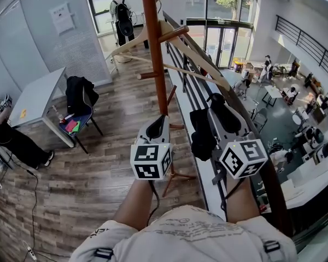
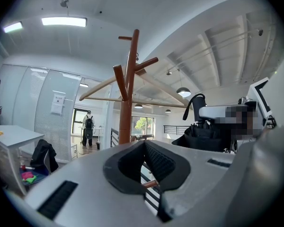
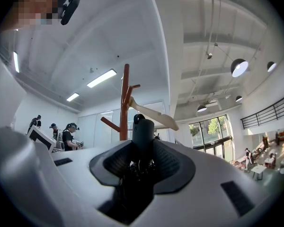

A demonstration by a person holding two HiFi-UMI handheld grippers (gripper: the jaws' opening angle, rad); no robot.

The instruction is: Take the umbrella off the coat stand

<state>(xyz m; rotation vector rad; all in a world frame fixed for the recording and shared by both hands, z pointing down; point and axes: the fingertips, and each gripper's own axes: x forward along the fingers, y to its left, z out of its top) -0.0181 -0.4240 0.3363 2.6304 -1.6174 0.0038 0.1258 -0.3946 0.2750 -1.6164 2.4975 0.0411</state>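
The brown wooden coat stand (image 1: 153, 53) rises straight ahead, with pegs and pale wooden hangers on it. My right gripper (image 1: 217, 100) is shut on the black folded umbrella (image 1: 202, 132), which hangs from the jaws to the right of the pole and apart from it. In the right gripper view the umbrella handle (image 3: 143, 131) stands upright between the pads, in front of the coat stand (image 3: 124, 103). My left gripper (image 1: 163, 118) is shut and holds nothing, close in front of the pole. From the left gripper view the umbrella (image 2: 203, 134) shows at the right and the coat stand (image 2: 128, 103) at the centre.
A black railing (image 1: 194, 86) runs along the right, with a drop to a lower floor beyond it. At the left stand a white table (image 1: 38, 94) and a chair with a black coat (image 1: 79, 94). A person (image 1: 122, 15) stands at the back by the door.
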